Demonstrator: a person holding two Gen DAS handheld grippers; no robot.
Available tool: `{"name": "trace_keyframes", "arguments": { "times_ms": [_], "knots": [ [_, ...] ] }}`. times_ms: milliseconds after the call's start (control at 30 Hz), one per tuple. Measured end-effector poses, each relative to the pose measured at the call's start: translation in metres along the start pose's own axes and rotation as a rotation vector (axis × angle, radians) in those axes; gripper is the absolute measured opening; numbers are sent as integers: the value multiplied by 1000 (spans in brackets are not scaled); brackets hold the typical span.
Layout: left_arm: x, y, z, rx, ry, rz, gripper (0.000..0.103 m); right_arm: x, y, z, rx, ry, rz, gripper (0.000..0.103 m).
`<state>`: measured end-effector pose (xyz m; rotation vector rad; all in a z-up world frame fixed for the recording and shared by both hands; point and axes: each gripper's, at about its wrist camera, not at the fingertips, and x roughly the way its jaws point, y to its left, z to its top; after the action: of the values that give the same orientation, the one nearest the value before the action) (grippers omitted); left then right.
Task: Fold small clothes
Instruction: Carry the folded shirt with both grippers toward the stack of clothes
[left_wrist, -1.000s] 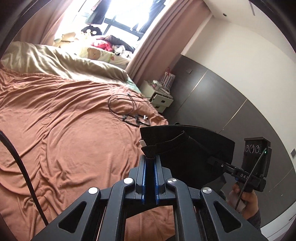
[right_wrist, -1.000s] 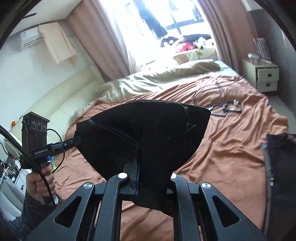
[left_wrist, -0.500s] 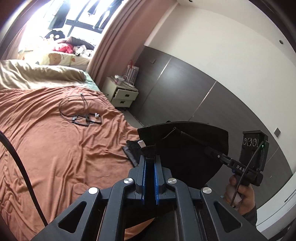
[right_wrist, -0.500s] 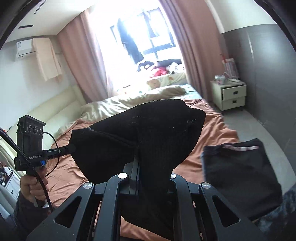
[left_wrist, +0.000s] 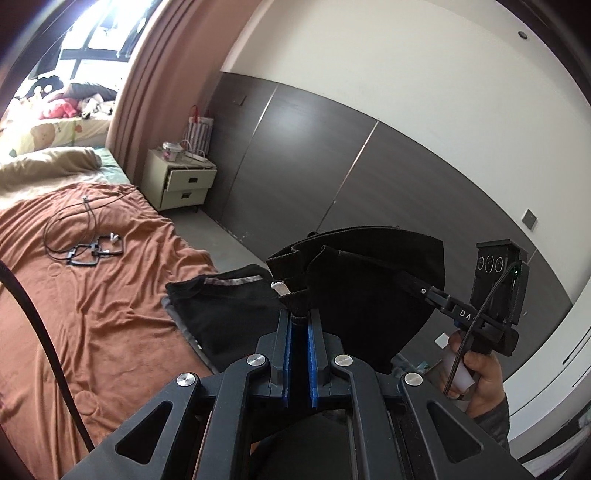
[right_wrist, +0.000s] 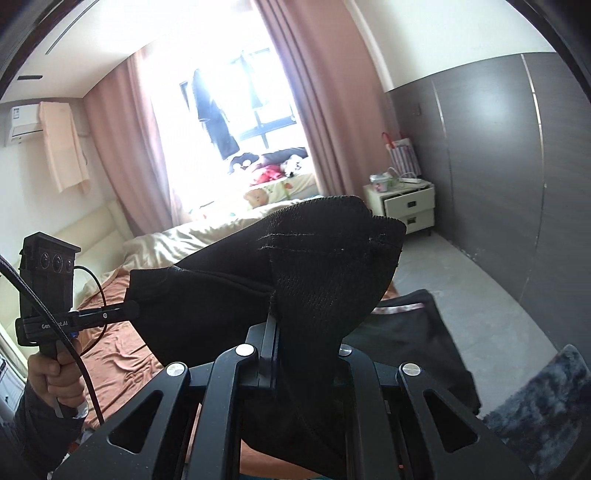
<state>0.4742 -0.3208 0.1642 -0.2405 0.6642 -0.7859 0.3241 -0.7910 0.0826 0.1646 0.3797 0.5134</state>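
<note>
Holding: we have the black garment (left_wrist: 369, 295) in the air between both grippers, above the bed's near corner and a folded black pile (left_wrist: 229, 306).
Left gripper (left_wrist: 299, 314): jaws closed to a narrow slit on a bunched waistband edge; a small white tag shows just beside the pinch.
Right gripper (right_wrist: 275, 325): jaws closed on the opposite edge; cloth drapes over the fingers and hides the tips.
Step, our judgement: carrying the folded piece to the pile. We would keep both pinches level and the span taut, lower it flat on the pile, and release both sides together so that the fold holds.
Garment: soft ribbed knit, stitched hem, limp; sags into a shallow pouch.
Pile: flat, dark, pale trim strip along one edge.
Bed (left_wrist: 92, 295): rust-brown cover, rumpled, with a cable (left_wrist: 74, 236) lying loose on it.
</note>
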Motion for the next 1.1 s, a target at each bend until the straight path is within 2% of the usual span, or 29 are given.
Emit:
{"name": "trace_keyframes", "arguments": {
  "times_ms": [167, 367, 767, 1100],
  "knots": [
    [31, -14, 3, 14, 31, -28, 7, 3, 7, 0, 11, 5, -53, 8],
    [74, -8, 6, -3, 77, -36, 8, 22, 14, 5, 35, 27, -114, 8],
    [154, 54, 26, -49, 133, 16, 7, 103, 43, 8, 90, 116, -201, 8],
    [208, 111, 32, -101, 168, 52, 7, 144, 32, 17, 132, 172, -232, 8]
  ]
}}
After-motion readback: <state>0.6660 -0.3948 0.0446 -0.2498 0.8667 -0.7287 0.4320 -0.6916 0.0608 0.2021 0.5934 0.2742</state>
